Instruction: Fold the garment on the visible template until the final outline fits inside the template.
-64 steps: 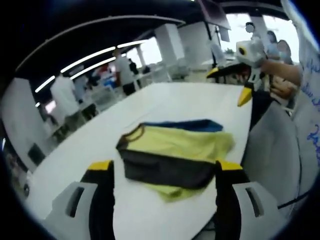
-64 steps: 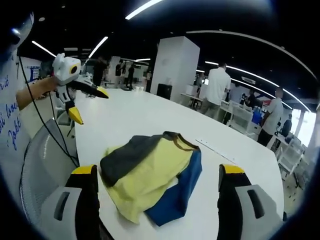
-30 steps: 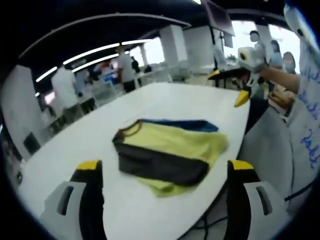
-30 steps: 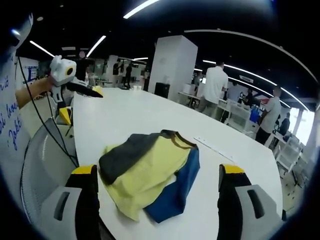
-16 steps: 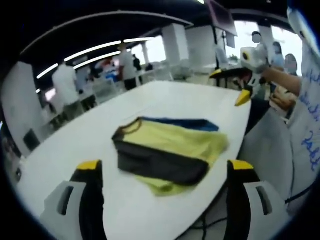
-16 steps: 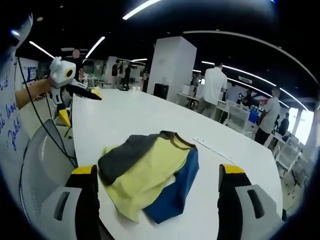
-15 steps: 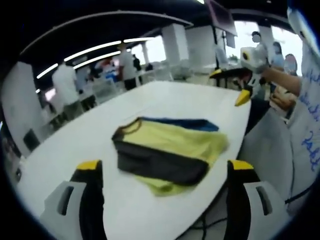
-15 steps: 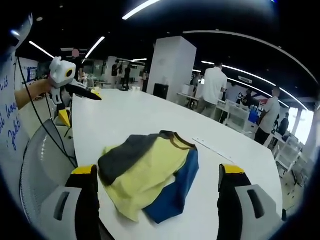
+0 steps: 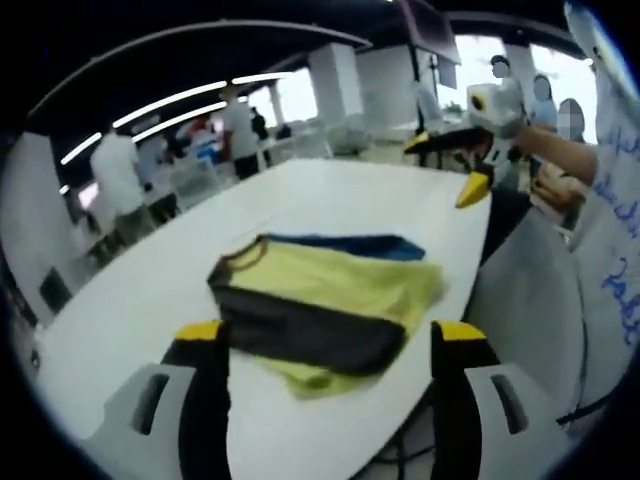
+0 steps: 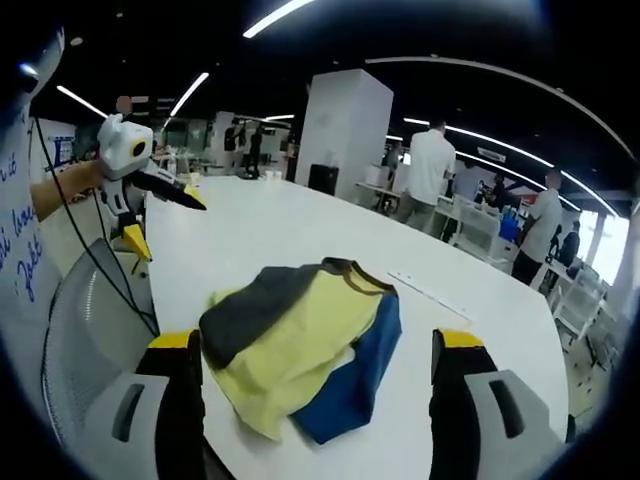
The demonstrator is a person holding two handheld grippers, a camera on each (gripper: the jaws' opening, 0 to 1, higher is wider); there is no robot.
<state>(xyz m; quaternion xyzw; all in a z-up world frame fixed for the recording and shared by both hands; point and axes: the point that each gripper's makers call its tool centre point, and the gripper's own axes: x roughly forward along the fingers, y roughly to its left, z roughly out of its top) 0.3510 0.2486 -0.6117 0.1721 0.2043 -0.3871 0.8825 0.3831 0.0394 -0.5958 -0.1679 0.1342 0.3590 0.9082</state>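
Observation:
A folded garment (image 9: 320,305), yellow with a dark grey band and a blue panel, lies flat near the edge of a white table (image 9: 330,205). In the right gripper view the same garment (image 10: 300,335) lies just beyond my jaws. My left gripper (image 9: 328,335) hovers open above the table's near edge with nothing between its yellow-tipped jaws. My right gripper (image 10: 316,342) is likewise open and holds nothing. Each gripper also shows in the other's view, held up in a hand off the table's side: the right gripper (image 9: 450,165) and the left gripper (image 10: 165,220), both with jaws apart.
A grey mesh chair (image 10: 80,330) stands against the table's edge beside the garment, also seen as the chair (image 9: 525,300). A thin pale strip (image 10: 430,295) lies on the table past the garment. Several people (image 10: 425,170) stand at desks behind.
The left gripper's jaws stand a little closer together than half a second ago, and both views have shifted slightly. The garment lies where it lay.

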